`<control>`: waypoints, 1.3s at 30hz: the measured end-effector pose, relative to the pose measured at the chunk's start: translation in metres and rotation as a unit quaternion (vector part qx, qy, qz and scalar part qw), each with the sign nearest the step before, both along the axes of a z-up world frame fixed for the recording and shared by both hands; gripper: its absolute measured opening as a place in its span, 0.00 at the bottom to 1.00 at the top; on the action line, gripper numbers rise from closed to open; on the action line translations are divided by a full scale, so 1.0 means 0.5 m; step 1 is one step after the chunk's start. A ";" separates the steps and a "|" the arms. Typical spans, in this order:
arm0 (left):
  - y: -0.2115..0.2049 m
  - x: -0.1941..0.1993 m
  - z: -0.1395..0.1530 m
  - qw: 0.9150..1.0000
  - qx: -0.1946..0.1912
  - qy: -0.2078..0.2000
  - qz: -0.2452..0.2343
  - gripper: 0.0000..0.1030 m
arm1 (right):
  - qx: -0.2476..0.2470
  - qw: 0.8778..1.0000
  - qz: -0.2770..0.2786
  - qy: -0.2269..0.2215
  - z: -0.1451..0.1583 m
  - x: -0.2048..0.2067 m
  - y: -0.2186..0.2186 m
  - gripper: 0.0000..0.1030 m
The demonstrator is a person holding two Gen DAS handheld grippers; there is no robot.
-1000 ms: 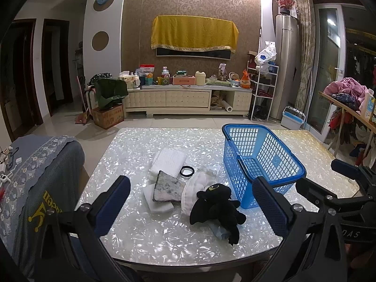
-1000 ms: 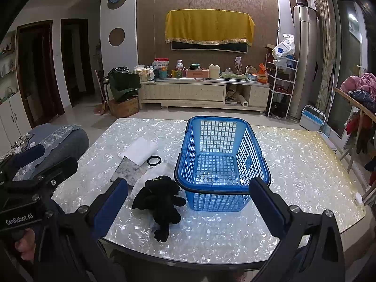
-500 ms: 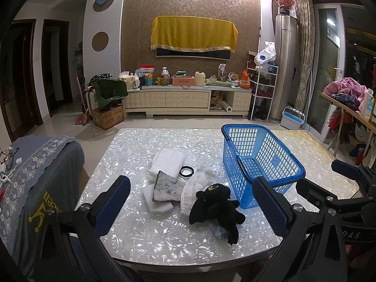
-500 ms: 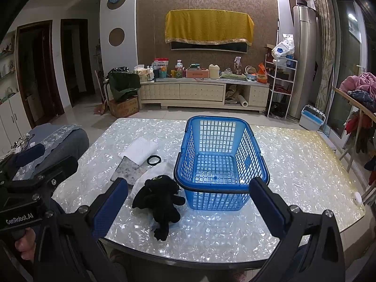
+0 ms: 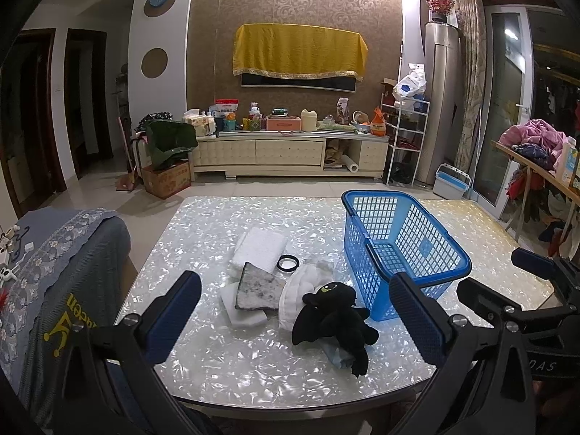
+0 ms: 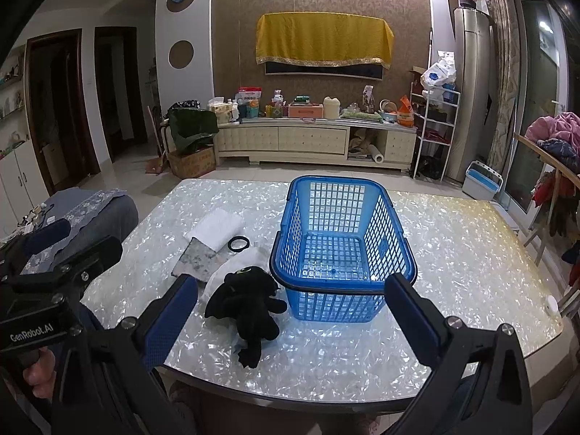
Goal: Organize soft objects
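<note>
A black plush toy (image 5: 335, 320) (image 6: 246, 302) lies on the pearly table (image 5: 217, 362) near its front edge, partly on a white cloth (image 5: 301, 290). Left of it are a grey speckled pad (image 5: 255, 286) on a white piece, a white folded towel (image 5: 259, 250) and a black ring (image 5: 288, 263). An empty blue mesh basket (image 5: 398, 246) (image 6: 340, 246) stands right of them. My left gripper (image 5: 293, 311) is open and empty, held back over the front edge. My right gripper (image 6: 290, 311) is open and empty, before the basket.
A chair with a blue-grey cover (image 5: 54, 272) stands at the table's left side. A small white disc (image 6: 552, 302) lies at the table's right edge. A TV cabinet (image 5: 290, 152) and shelf rack (image 5: 404, 141) stand far behind. A clothes-laden side table (image 5: 536, 159) is at right.
Both grippers have shifted only slightly; the view of the table is almost the same. No object has moved.
</note>
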State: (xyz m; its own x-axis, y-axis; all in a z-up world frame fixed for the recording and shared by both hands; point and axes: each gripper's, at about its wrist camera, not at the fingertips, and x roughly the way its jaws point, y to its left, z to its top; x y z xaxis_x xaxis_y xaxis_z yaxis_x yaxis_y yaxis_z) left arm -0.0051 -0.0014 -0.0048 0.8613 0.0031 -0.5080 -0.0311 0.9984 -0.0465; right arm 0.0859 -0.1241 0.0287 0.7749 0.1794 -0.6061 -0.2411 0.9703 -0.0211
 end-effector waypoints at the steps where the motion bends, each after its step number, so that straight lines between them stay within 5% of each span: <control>1: 0.000 0.000 0.000 1.000 0.000 0.000 0.000 1.00 | 0.000 1.000 0.000 0.000 0.000 0.000 -0.001 1.00; 27: 0.000 0.004 0.000 1.000 -0.002 -0.003 -0.010 1.00 | 0.003 1.000 0.005 -0.006 0.006 0.006 0.003 1.00; 36: 0.033 0.044 0.016 0.999 -0.016 0.009 -0.033 1.00 | -0.006 0.990 -0.042 -0.134 0.063 -0.012 0.007 1.00; 39: 0.047 0.058 0.018 0.999 -0.008 0.012 -0.031 1.00 | 0.004 0.989 -0.040 -0.145 0.070 0.004 0.011 1.00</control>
State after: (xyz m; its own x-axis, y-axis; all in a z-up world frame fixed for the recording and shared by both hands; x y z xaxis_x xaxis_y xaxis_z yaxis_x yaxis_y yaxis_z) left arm 0.0239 0.0222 0.0040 0.8470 -0.0586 -0.5283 0.0298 0.9976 -0.0629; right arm 0.0881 -0.1187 0.0636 0.9278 0.1144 -0.3552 -0.1487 0.9863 -0.0707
